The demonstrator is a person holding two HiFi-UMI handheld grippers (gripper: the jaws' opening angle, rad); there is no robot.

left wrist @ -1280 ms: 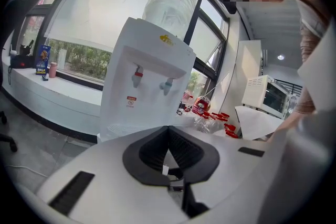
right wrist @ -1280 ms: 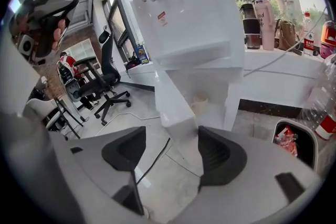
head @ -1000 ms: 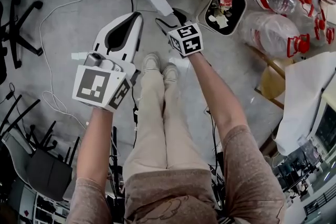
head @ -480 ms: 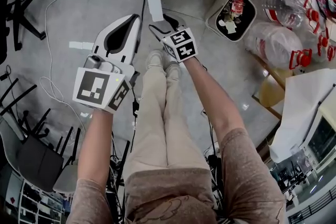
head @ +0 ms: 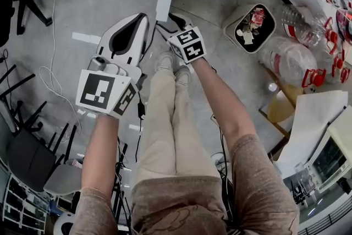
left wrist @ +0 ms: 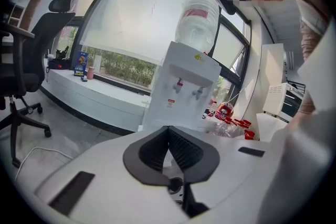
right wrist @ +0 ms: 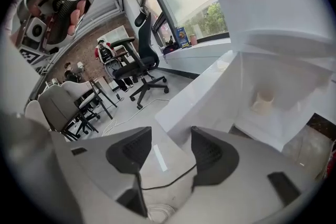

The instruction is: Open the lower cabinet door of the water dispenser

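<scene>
White plastic right tongs (right wrist: 170, 136) have just been closing a bit, but the pads aren't pinching anything. The jaws stand apart, with the free edge of the lower cabinet door (right wrist: 199, 94) just ahead of the gap. From there the door runs lengthwise, far and to the right, to its hinge on the water dispenser (right wrist: 283, 2). So it's already swung well out, and the cabinet with a cup (right wrist: 261, 101) inside is showing. Left tongs (left wrist: 168, 129) are clenched on nothing, off to the left and clear of the door, so the right ones are nearer. I'd guess any further swing goes round that far hinge.
</scene>
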